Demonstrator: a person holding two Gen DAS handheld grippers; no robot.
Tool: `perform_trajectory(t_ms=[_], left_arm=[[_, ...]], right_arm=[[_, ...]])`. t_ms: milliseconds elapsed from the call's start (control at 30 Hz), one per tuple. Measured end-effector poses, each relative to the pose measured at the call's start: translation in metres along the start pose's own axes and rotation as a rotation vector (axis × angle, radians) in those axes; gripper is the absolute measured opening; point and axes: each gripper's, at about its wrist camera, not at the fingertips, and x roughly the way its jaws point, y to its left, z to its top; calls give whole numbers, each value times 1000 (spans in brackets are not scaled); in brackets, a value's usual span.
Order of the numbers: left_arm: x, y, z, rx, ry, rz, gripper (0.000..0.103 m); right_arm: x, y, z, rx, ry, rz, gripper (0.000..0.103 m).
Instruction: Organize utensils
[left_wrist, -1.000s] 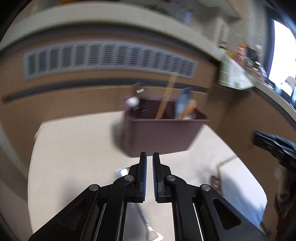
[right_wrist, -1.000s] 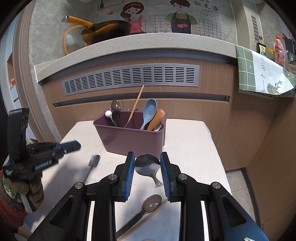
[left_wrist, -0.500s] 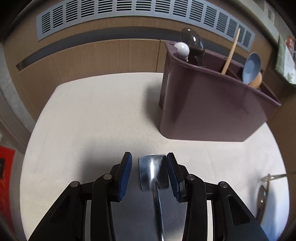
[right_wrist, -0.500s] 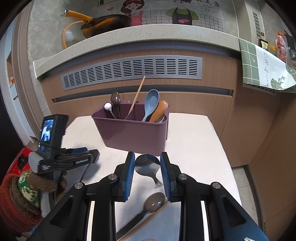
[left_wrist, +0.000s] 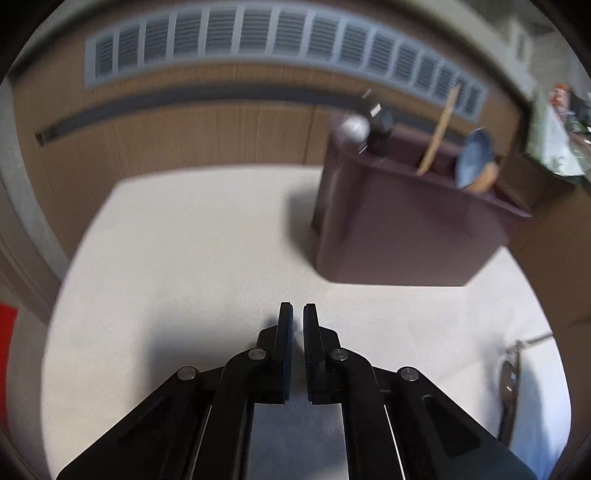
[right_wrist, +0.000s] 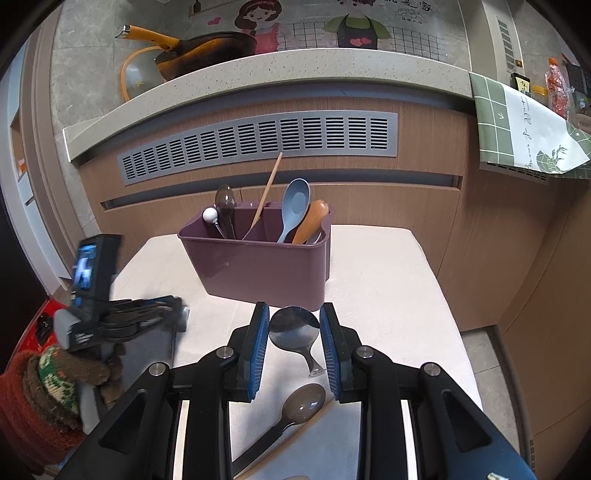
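Observation:
A purple utensil caddy (right_wrist: 258, 262) stands on the white table and holds several spoons and a wooden stick; it also shows in the left wrist view (left_wrist: 399, 232). My right gripper (right_wrist: 294, 339) is open, its fingers on either side of a steel spoon (right_wrist: 294, 328) lying on the table. A brown spoon (right_wrist: 295, 410) lies below it. My left gripper (left_wrist: 297, 328) is shut, and in the right wrist view (right_wrist: 173, 314) it holds a small steel spatula (right_wrist: 177, 325) by its handle; its own view hides the spatula.
The table (right_wrist: 388, 280) butts against a wooden counter front with a grey vent (right_wrist: 258, 144). A pan (right_wrist: 199, 51) sits on the countertop. A green cloth (right_wrist: 524, 129) hangs at the right. In the left wrist view a dark spoon (left_wrist: 509, 387) lies near the table's right edge.
My left gripper has closed on the spatula's handle and begun lifting, so the blade has left its own view. The right gripper has stayed over the steel spoon.

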Motion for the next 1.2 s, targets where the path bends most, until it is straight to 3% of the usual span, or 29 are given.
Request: perform_trajectory(t_ms=[100, 200, 300, 367, 400, 500, 600, 667, 800, 900, 1033, 1133, 1200], left_arm=[[-16, -1, -4, 23, -25, -26, 5], [-24, 17, -5, -76, -19, -53, 7], [-24, 46, -13, -302, 99, -132, 17], [-23, 49, -22, -363, 175, -184, 31], [-22, 46, -28, -371, 207, -205, 32], [-11, 32, -34, -364, 257, -201, 34], [-6, 26, -25, -361, 213, -138, 38], [3, 22, -18, -367, 196, -115, 47], [22, -7, -2, -300, 163, -58, 57], [30, -23, 5, -201, 161, -84, 57], [-2, -30, 2, -129, 90, -100, 57], [-23, -45, -5, -84, 93, -238, 57], [-21, -64, -10, -44, 157, -385, 57]], right_arm=[[0, 2, 1, -7, 0, -4, 26], [1, 3, 1, -6, 3, -1, 26], [-2, 3, 0, -10, 1, -5, 26], [-1, 1, 0, -9, 2, -6, 26], [-1, 0, 0, -8, 2, -6, 26], [2, 0, -2, -3, 6, 0, 26], [3, 0, -3, -5, 6, 1, 26], [2, -1, -3, -7, 2, -1, 26], [3, -4, -1, -2, -5, -20, 26], [5, -4, -2, -6, -6, -25, 26], [3, -9, -5, -20, -10, -25, 26], [6, -17, -5, -10, -5, -34, 25], [10, -20, -2, 4, 1, -32, 24]])
